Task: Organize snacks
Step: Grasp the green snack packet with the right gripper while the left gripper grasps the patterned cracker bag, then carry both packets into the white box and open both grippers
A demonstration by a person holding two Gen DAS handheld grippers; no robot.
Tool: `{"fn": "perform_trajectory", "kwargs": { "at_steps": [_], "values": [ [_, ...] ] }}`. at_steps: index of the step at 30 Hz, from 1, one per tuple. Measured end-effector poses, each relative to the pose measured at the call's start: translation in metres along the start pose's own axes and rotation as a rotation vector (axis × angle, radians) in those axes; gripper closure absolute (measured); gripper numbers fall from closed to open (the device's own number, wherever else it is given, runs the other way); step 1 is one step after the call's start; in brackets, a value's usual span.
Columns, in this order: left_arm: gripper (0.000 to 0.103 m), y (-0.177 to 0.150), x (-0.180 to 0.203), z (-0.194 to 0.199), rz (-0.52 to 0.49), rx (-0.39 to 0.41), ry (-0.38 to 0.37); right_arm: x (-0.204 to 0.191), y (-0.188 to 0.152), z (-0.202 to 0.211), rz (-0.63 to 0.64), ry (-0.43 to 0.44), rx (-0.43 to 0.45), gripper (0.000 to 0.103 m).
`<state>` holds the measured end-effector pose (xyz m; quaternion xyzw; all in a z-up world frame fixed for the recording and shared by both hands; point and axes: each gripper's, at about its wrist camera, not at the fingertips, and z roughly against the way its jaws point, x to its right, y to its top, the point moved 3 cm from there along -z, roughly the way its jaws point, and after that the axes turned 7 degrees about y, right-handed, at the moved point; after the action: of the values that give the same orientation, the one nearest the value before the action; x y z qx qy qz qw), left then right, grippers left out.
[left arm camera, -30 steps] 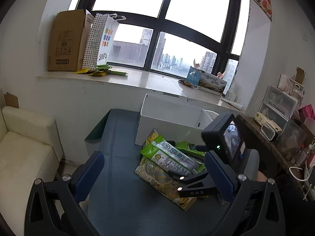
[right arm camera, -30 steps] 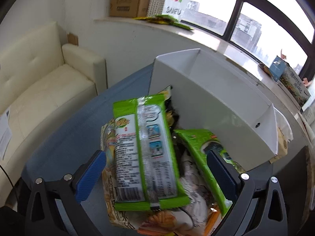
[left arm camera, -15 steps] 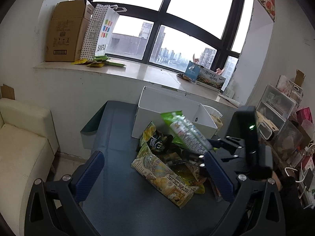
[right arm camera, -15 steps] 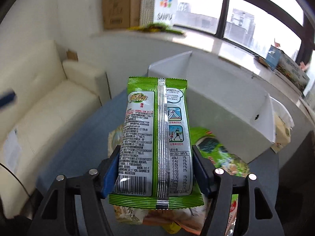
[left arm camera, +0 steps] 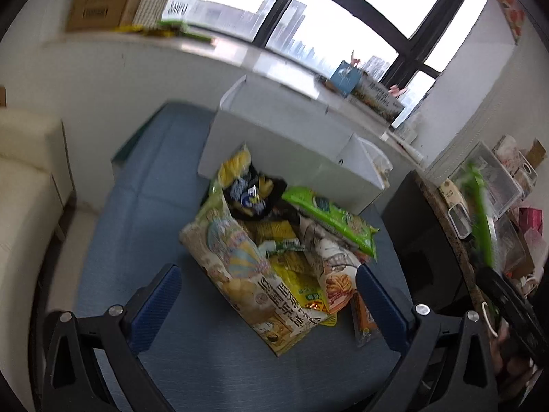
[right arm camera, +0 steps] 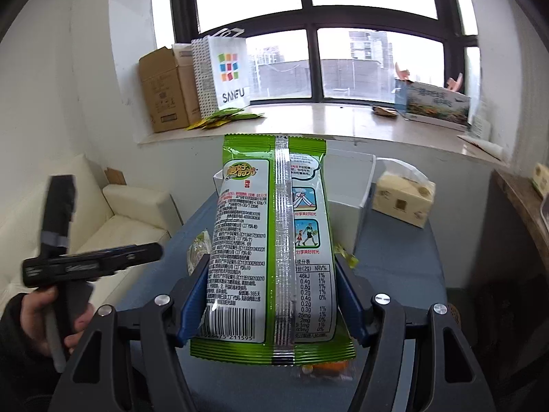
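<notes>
My right gripper is shut on a green snack packet and holds it upright, raised above the blue table. The packet also shows at the right edge of the left wrist view, blurred. My left gripper is open and empty, hovering over a pile of snack bags on the table. A white open box stands behind the pile, and its rim shows behind the packet in the right wrist view.
A cream sofa stands left of the table. A tissue pack sits on the table beside the box. The windowsill holds a cardboard box, a paper bag and packets. A cluttered shelf is at the right.
My right gripper closed on the green packet and lifted it off the pile, up and to the right. My left gripper moved in closer over the pile.
</notes>
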<state>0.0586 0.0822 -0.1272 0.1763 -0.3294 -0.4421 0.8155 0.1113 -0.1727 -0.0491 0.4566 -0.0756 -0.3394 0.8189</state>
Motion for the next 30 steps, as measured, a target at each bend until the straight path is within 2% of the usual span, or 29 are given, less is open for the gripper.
{"fn": "perform_trajectory", "kwargs": {
  "at_steps": [4,8,11,14,16,18,20,30],
  "values": [
    [0.000,-0.006,0.005,-0.038,0.049,-0.095,-0.027,0.013,-0.011,0.018,-0.035,-0.014,0.012,0.032],
    [0.000,-0.014,0.003,-0.074,0.096,-0.187,0.031,0.017,-0.014,0.024,-0.048,-0.018,0.022,0.032],
    [0.000,-0.019,0.000,-0.090,0.105,-0.206,0.088,0.020,-0.018,0.026,-0.053,-0.021,0.027,0.032],
    [0.004,-0.027,-0.004,-0.102,0.131,-0.244,0.058,0.021,-0.021,0.025,-0.055,-0.019,0.025,0.031],
    [0.047,-0.033,-0.006,-0.109,0.132,-0.281,0.059,0.021,-0.022,0.023,-0.055,-0.015,0.020,0.031],
    [0.054,-0.034,-0.009,-0.105,0.138,-0.273,0.038,0.021,-0.023,0.022,-0.056,-0.017,0.015,0.031],
    [0.061,-0.035,-0.005,-0.095,0.100,-0.247,0.045,0.020,-0.024,0.021,-0.050,-0.018,0.012,0.031],
    [0.062,-0.026,0.030,-0.016,-0.147,-0.010,0.008,0.017,-0.024,0.012,-0.043,0.001,0.017,0.031]
  ]
}}
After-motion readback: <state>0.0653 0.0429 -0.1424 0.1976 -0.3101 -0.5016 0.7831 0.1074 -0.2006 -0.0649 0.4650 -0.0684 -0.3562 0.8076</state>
